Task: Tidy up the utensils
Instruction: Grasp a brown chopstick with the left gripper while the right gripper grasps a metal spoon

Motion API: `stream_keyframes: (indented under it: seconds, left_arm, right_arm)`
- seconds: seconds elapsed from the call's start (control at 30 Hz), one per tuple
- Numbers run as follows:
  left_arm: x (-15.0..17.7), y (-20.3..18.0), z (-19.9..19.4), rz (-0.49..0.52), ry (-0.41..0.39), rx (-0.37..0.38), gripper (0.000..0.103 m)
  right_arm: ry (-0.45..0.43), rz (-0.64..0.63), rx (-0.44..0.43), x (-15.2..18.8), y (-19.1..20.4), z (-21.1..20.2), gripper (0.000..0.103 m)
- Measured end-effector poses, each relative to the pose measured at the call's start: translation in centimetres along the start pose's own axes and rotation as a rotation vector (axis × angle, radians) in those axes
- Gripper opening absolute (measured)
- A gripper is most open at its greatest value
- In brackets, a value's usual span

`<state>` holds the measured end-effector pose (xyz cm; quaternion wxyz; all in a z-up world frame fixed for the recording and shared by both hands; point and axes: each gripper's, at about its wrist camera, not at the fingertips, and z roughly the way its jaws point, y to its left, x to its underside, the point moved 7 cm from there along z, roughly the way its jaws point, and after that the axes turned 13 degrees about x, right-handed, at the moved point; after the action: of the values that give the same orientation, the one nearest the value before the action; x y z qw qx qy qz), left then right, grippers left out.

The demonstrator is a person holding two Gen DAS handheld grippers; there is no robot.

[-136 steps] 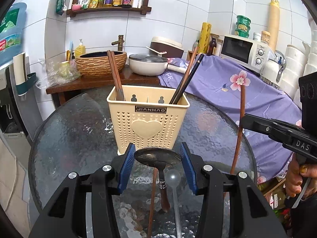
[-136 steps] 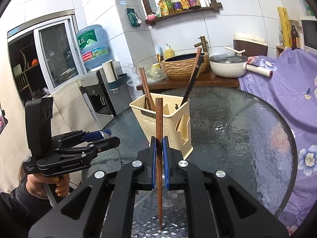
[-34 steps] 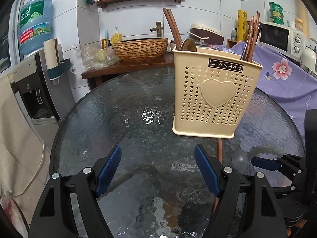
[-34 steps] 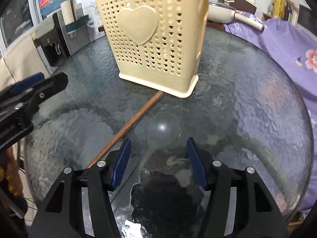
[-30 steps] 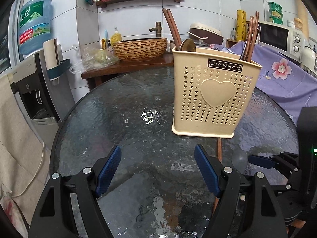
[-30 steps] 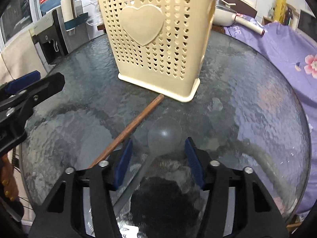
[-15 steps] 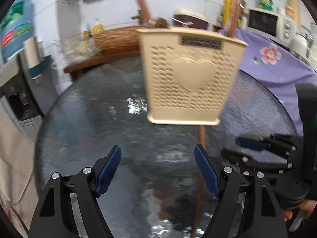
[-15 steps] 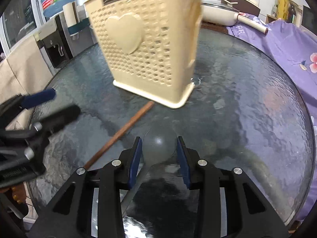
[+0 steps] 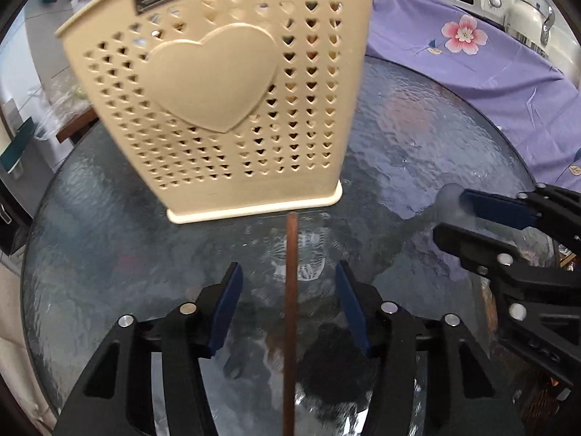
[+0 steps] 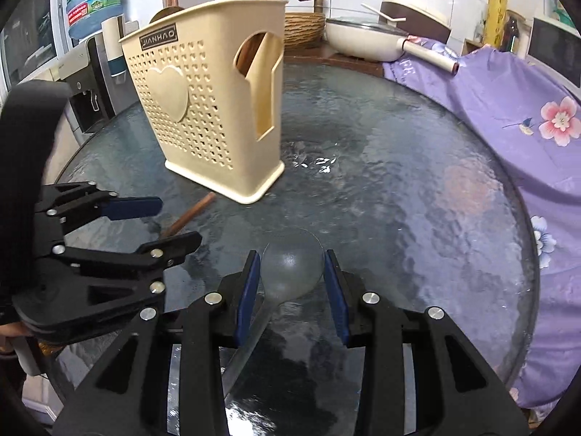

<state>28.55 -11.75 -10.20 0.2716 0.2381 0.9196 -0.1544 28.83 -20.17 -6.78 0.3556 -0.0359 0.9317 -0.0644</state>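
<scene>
A cream perforated utensil holder [image 9: 218, 101] with a heart on its front stands on the round glass table [image 9: 417, 145]; chopsticks and a spoon stick out of its top in the right wrist view [image 10: 210, 101]. One brown chopstick [image 9: 290, 309] lies on the glass in front of it, between the fingers of my open left gripper [image 9: 288, 309]. My right gripper [image 10: 292, 287] is shut on the bowl of a clear plastic spoon [image 10: 290, 269], held just above the table. The spoon bowl also shows in the left wrist view [image 9: 448, 200].
A purple flowered cloth [image 10: 508, 91] covers a surface on the right. A white pan [image 10: 363, 40] and a woven basket [image 10: 303, 29] sit on a wooden counter behind the table. A water dispenser [image 10: 87, 7] stands at the left.
My right gripper has closed on the clear spoon and lifted it off the glass. My left gripper has moved right and forward, so the chopstick now lies between its open fingers.
</scene>
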Motion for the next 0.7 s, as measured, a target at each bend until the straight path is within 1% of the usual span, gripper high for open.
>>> stream_keyframes:
  seconds: [0.07,0.13,0.27,0.33,0.4,0.43,0.53,0.7]
  left_arm:
    - [-0.2,0.0,0.1,-0.013,0.002,0.008,0.047]
    - [-0.4,-0.2,0.3,-0.016,0.002,0.019,0.042]
    - [-0.7,-0.9,0.5,-0.003,0.006,0.029,0.025]
    - [-1.0,-1.1,0.7,-0.004,0.006,0.029,0.021]
    - [-1.0,-1.1,0.7,-0.008,0.003,0.022,0.01]
    - [-1.0,-1.0,0.7,-0.015,0.002,0.023,0.007]
    - [-0.9,-0.8,0.6,-0.048,-0.003,0.049,0.007]
    - [-0.5,-0.4,-0.2,-0.077,-0.023,0.059,0.007]
  right_arm:
    - [-0.005,-0.006,0.005,0.1,-0.3,-0.2,0.037]
    - [-0.012,-0.012,0.011,0.2,-0.4,-0.5,0.037]
    - [-0.017,-0.017,0.013,0.3,-0.4,-0.7,0.037]
    - [-0.021,-0.022,0.015,0.4,-0.4,-0.8,0.037]
    - [-0.023,-0.026,0.013,0.5,-0.3,-1.0,0.037]
    - [-0.023,-0.026,0.012,0.6,-0.2,-1.0,0.037]
    - [-0.024,-0.025,0.008,0.7,-0.1,-1.2,0.037]
    - [-0.036,-0.03,0.003,0.7,0.2,-1.9,0.037]
